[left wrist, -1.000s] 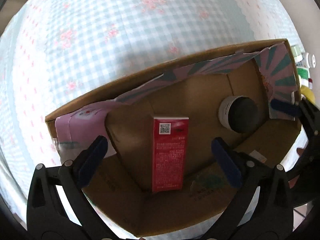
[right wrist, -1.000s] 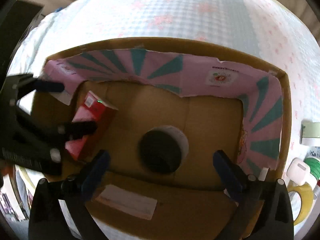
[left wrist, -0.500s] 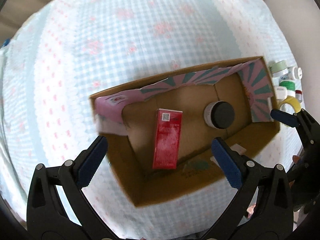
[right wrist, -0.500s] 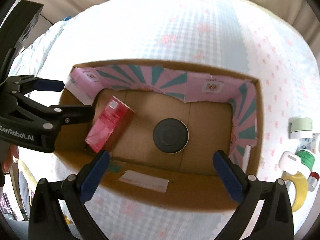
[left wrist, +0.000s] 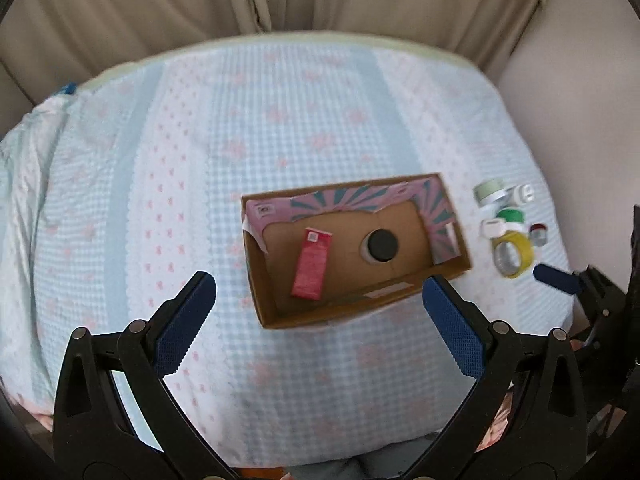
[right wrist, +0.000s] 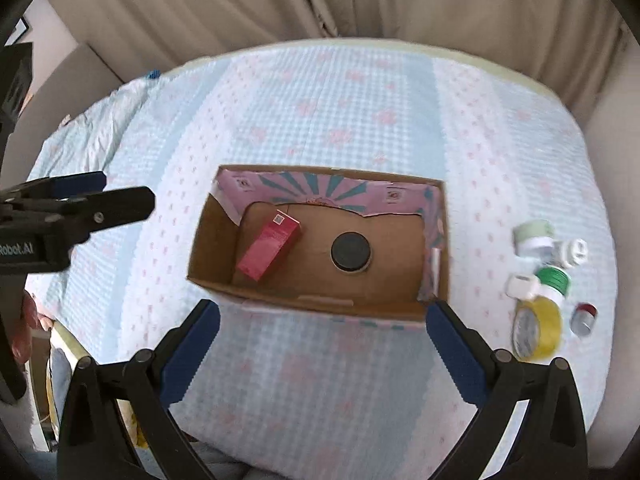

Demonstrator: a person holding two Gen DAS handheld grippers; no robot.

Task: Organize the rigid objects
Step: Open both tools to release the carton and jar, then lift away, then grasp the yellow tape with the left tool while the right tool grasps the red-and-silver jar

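The left gripper (left wrist: 318,314) hangs above the near side of the cardboard box (left wrist: 280,316), its 2 fingers spread wide with nothing between them. The right gripper (right wrist: 322,342) hangs above the box's near wall too, fingers equally wide and empty, to the right of the left gripper.

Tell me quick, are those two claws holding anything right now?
Left claw: open, holding nothing.
Right claw: open, holding nothing.

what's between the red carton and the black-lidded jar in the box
Nothing: only bare cardboard floor of the box separates the red carton from the black-lidded jar, clearest in the right wrist view.
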